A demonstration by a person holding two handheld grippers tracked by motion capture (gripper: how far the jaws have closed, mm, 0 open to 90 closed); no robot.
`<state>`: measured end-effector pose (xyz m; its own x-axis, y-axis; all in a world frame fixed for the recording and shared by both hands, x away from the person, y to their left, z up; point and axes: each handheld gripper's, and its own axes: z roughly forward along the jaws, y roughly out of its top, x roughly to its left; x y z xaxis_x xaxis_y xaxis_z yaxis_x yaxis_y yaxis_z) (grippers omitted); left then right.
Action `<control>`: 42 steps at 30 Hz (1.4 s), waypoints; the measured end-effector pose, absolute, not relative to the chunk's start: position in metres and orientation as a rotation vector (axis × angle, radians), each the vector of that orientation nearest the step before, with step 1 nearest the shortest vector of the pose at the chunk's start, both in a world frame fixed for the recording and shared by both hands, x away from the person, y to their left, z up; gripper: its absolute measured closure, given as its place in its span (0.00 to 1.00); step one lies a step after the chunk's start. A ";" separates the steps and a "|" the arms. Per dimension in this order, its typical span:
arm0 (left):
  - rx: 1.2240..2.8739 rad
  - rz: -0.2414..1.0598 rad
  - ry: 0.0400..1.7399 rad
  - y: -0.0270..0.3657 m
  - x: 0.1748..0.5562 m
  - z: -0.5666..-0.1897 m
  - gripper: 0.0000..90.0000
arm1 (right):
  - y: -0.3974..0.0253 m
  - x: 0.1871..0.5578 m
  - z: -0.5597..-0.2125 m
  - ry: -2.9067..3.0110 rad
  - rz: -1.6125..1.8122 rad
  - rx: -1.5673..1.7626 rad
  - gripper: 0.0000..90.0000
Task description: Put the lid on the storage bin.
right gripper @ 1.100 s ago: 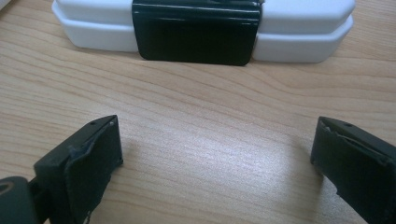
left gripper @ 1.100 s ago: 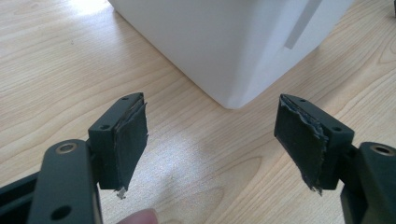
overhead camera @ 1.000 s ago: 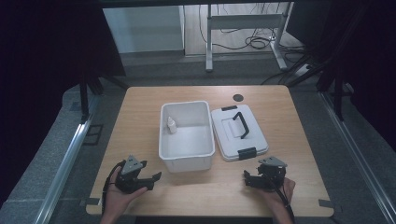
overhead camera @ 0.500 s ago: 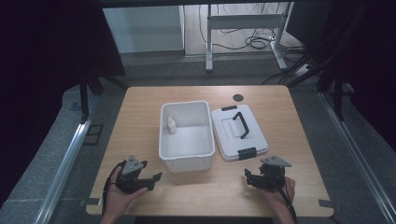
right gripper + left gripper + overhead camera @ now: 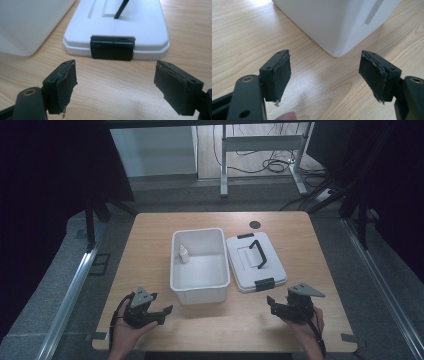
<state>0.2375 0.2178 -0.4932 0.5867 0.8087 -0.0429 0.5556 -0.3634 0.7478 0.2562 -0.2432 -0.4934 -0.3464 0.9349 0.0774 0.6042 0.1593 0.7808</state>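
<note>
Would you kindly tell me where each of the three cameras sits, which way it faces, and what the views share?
High view: above the person's side, looking forward and down on the table; both forearms, left gripper and right gripper show.
Left gripper view: rides the left gripper, facing the white bin; open jaws, a fingertip.
Right gripper view: rides the right gripper, facing the lid and its black latch; open jaws.
Shared: the bin appears in all three.

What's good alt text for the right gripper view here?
The right gripper, jaws wide open and holding nothing, points at the black latch on the near edge of a white lid lying flat on a wooden table. A white bin's wall stands at the upper left, apart from the lid.
</note>
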 end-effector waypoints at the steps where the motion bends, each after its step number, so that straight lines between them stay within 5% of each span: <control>1: 2.069 0.433 1.080 0.218 0.237 -0.493 0.29 | -0.244 0.257 -0.491 2.022 1.046 1.458 0.22; 21: 2.059 0.419 1.076 0.222 0.237 -0.491 0.29 | -0.219 0.340 -0.426 2.210 0.964 1.469 0.42; 42: 2.049 0.402 1.071 0.224 0.239 -0.492 0.29 | -0.206 0.433 -0.414 2.360 0.758 1.639 0.56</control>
